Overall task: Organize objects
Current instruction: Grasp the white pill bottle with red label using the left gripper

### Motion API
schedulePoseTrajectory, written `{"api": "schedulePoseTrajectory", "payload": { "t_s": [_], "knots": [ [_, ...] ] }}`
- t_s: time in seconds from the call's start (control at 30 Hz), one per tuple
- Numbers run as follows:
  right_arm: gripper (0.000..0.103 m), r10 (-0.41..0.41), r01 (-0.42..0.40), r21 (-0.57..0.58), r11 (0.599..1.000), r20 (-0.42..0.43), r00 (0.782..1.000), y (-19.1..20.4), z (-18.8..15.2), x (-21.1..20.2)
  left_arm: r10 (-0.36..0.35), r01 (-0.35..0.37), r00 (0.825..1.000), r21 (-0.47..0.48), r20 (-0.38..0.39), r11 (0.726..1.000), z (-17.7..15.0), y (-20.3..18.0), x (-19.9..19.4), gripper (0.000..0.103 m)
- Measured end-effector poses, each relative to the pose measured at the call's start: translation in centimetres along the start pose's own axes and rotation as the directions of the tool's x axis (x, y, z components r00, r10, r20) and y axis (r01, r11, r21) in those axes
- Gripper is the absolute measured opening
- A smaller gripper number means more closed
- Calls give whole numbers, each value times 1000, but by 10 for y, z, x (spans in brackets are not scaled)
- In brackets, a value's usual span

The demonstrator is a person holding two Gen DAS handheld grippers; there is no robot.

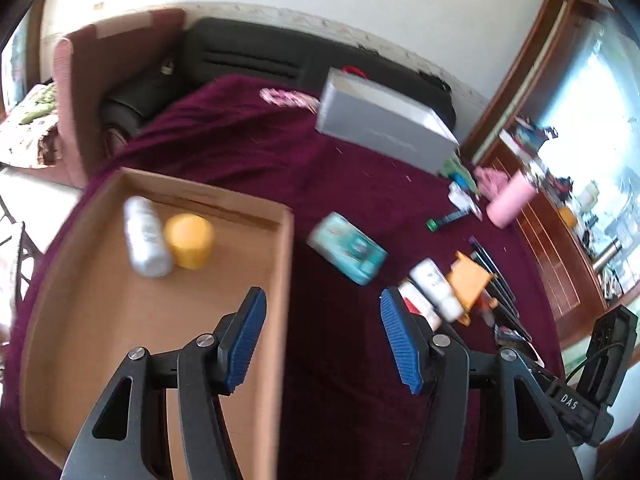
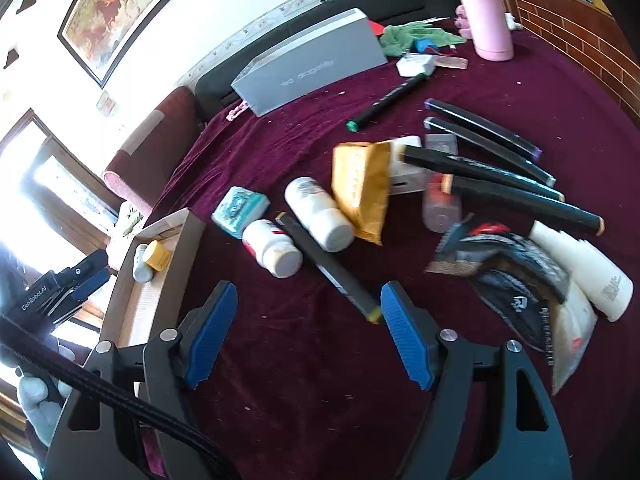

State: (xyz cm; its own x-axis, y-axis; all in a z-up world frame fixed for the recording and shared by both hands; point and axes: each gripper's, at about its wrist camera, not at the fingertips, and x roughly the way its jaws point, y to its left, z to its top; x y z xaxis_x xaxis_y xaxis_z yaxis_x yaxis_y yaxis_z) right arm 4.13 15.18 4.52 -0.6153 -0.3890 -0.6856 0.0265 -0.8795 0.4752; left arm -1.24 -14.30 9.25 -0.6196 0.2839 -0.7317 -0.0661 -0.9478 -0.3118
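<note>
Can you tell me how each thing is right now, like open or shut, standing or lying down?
Left claw: open, empty.
Right claw: open, empty.
Cardboard box: open-topped.
Yellow jar: upright in the box.
Silver bottle: lying in the box.
Two white bottles: lying down, capped.
Pink flask: standing.
Grey box: shut.

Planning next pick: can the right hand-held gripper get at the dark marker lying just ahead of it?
Probably yes. The right hand-held gripper is open and empty, and the dark marker lies flat on the maroon cloth with its yellow-tipped end beside the right finger. The red-labelled white bottle sits close alongside, so approach could nudge it.
</note>
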Motion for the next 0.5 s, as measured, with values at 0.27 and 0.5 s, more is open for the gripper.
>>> {"api": "schedulePoseTrajectory", "payload": {
  "t_s": [0.27, 0.5],
  "knots": [
    [75, -82, 90, -67, 994, 114, 990, -27, 0, -4, 104, -104, 992, -4, -77, 995, 5, -44, 67, 54],
    [75, -36, 48, -90, 995, 132, 991, -30, -1, -2, 158, -155, 981, 32, -111, 987, -8, -77, 111, 54]
  ]
}}
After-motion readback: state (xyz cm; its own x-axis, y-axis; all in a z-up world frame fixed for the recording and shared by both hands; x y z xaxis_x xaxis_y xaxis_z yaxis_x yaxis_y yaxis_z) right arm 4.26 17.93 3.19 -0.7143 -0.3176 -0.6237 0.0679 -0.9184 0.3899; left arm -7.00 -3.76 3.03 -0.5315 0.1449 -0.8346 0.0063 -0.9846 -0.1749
